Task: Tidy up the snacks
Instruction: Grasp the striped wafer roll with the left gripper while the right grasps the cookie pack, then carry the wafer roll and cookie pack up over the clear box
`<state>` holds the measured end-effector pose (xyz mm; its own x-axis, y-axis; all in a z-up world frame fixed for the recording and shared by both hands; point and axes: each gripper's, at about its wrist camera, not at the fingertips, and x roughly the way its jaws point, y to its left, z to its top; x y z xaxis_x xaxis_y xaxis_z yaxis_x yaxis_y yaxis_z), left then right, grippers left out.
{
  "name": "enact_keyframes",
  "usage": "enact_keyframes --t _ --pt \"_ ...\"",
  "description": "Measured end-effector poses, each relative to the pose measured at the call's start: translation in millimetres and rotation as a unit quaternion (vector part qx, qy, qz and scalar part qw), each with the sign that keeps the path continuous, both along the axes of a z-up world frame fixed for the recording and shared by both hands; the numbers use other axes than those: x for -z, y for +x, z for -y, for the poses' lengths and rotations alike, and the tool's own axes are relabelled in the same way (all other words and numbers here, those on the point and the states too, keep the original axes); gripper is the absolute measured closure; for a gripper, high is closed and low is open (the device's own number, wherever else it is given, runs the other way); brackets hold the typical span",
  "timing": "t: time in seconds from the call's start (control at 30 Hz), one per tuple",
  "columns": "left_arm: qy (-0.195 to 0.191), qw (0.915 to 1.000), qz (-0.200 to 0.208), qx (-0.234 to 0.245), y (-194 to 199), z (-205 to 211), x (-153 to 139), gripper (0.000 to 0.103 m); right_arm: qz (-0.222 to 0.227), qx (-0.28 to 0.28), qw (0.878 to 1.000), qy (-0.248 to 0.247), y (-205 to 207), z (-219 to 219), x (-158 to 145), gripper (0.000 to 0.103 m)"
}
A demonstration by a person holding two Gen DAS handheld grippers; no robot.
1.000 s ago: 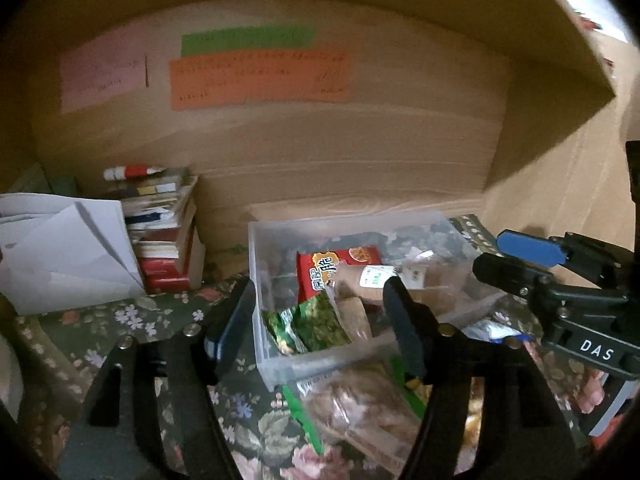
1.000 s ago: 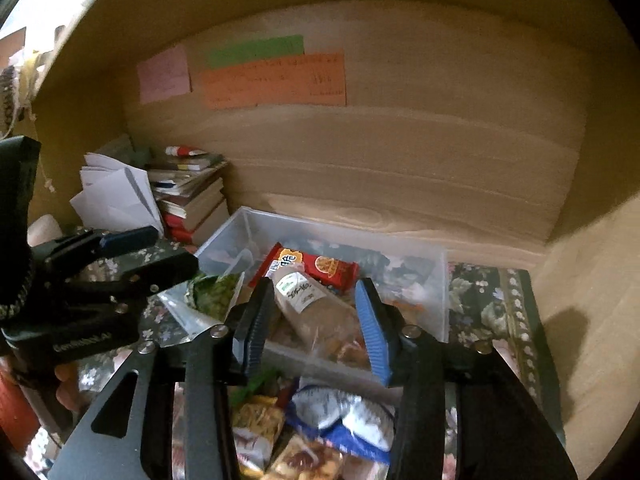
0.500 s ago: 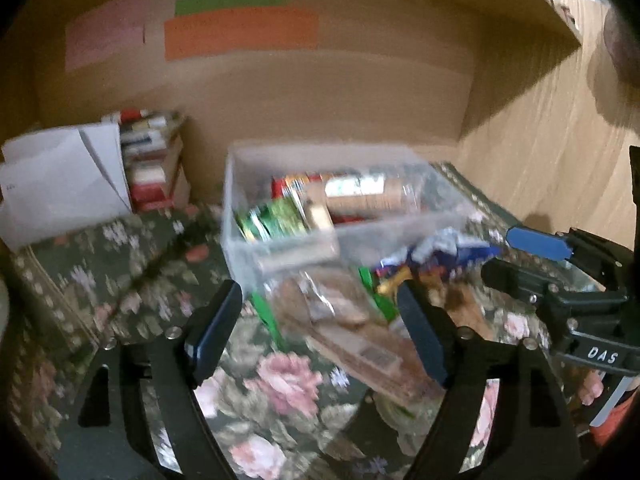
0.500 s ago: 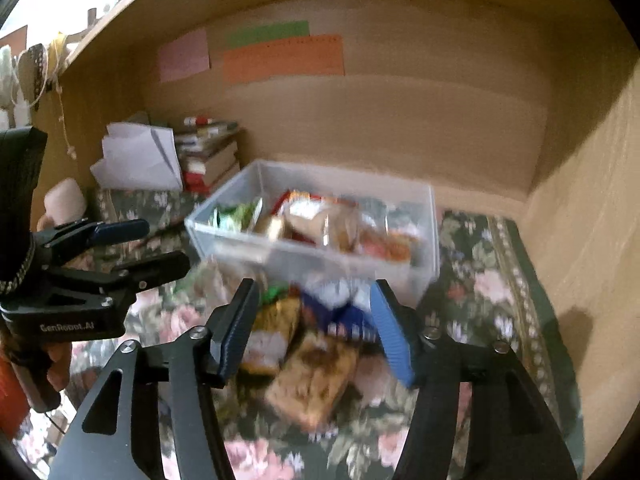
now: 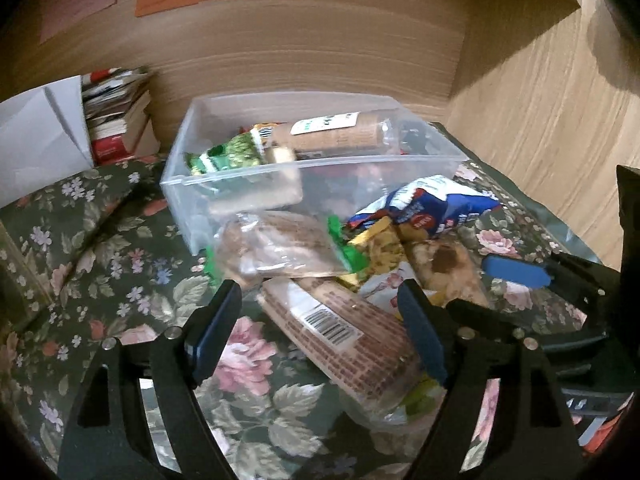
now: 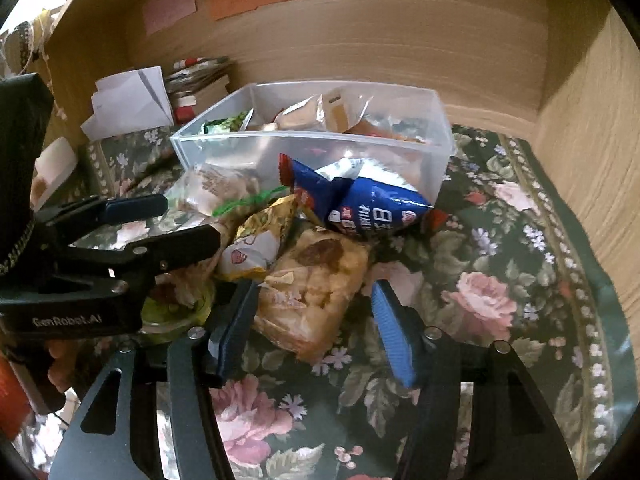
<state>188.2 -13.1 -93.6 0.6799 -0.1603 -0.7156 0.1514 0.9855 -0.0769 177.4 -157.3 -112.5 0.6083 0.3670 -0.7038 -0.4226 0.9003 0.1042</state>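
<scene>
Snacks lie piled at twelve o'clock of the left gripper, whose jaws gape wide around a barcoded biscuit sleeve before the clear bin. Right wrist view: the right gripper stands equally wide astride a pastry packet, a blue bag at twelve o'clock.

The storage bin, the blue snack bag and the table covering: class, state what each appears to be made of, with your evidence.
Storage bin: likely rigid translucent plastic, since the packets inside show through its frosted walls.
Blue snack bag: seemingly glossy plastic film, crinkled, with highlights.
Table covering: probably matte woven cloth, floral-printed; it could be coated.
</scene>
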Motion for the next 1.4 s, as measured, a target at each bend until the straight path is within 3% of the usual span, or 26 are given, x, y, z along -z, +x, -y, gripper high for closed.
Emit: enact_keyframes --t 0.13,0.23,0.6,0.77,0.9,1.03,1.4 --pt "0.024 0.9996 0.002 -0.012 -8.1 -16.3 0.5 0.022 -0.001 0.003 1.0 0.004 1.6 4.7 0.5 0.044" --pt "0.046 0.9984 -0.023 -0.022 -8.6 -32.2 13.1 0.023 0.001 0.008 1.0 -0.001 0.5 11.8 0.6 0.044" --pt "0.024 0.9991 -0.031 -0.013 -11.4 -48.5 18.5 0.022 0.006 0.025 1.0 -0.007 -2.4 25.6 -7.9 0.044" --pt "0.028 0.9985 -0.048 0.001 -0.5 -34.1 33.8 0.032 0.006 0.009 1.0 -0.025 3.6 6.9 -0.7 0.044" --pt "0.04 0.9986 -0.034 0.006 0.6 -28.1 37.5 0.041 -0.008 0.008 1.0 -0.028 15.1 -0.2 8.2 0.044" --pt "0.039 0.9988 -0.029 0.01 -3.9 -29.6 37.1 0.058 -0.022 0.008 0.999 -0.028 20.9 -0.8 15.9 0.057" --pt "0.025 0.9996 -0.007 0.009 -39.6 -36.3 15.5 0.058 -0.006 0.0 1.0 -0.009 -1.6 6.8 3.2 0.061"
